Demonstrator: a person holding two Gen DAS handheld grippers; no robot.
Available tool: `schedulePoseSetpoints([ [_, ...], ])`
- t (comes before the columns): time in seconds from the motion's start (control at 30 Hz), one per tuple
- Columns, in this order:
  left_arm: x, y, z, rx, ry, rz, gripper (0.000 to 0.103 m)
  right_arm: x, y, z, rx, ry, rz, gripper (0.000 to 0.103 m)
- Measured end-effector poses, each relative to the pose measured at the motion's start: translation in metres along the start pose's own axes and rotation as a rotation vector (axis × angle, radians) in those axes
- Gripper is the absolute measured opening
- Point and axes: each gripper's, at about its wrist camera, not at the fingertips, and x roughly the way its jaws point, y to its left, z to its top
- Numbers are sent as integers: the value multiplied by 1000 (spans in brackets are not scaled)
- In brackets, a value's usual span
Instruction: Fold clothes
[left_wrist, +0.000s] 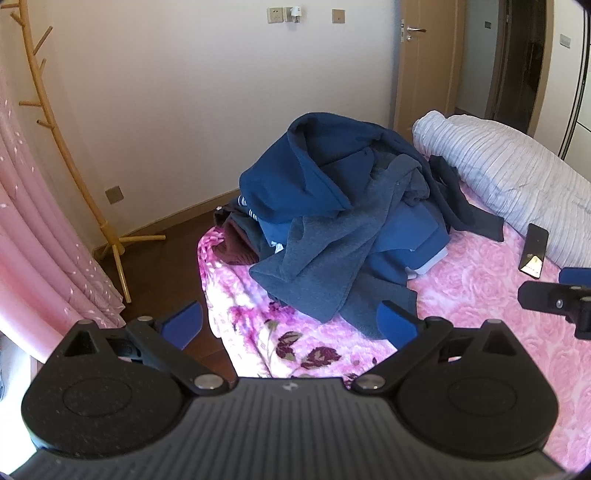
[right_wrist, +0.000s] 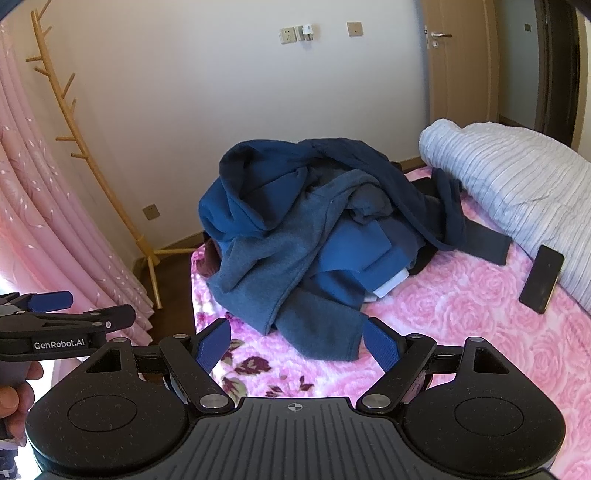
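Both the left gripper and right gripper hover wide open and empty before a tangled clothes pile. A grab risks lifting several garments, seemingly intertwined, or dragging the nearby phone.

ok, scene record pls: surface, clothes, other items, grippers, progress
surface: bed, pink rose blanket
clothes: unfolded pile, blue and grey tops, at the bed's far corner
other items: phone beside rolled duvet; coat rack by the wall
left gripper: open, empty
right gripper: open, empty
progress: nothing folded yet
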Motion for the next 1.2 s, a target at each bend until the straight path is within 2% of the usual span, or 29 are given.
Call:
schedulePoseSetpoints([
  [0.13, -2, 1, 5, -23, -40, -36, 100, -2, -5, 1, -5, -14, -21, 82],
  [0.33, -2, -1, 8, 4, -68, -23, 100, -2, -11, 4, -26, -68, -92, 82],
  [0.47, -5, 4, 9, -7, -113, -33, 99, 2, -8, 0, -121, -65, -81, 82],
  [0.53, -4, 5, 11, -14, -98, -55, 99, 1, -9, -2, -118, -77, -84, 82],
  [0.63, -2, 7, 11, -33, -60, -58, 99, 2, -10, -3, -89, -39, -87, 82],
  [0.8, -2, -5, 11, 76, -41, -19, 99, -2, -4, -1, -118, -36, -71, 82],
  [0.87, -2, -7, 11, 98, -38, -16, 99, -2, -4, 1, -112, -34, -44, 82],
  [0.97, -1, -4, 10, 71, -24, -25, 99, 2, -13, 3, -37, 3, 20, 82],
  [1.07, 0, -2, 9, 68, -18, -23, 99, 4, -21, 3, 25, 18, -24, 82],
  [1.2, 2, -1, 10, 66, -13, -21, 99, 9, -23, 3, 40, 57, -146, 82],
])
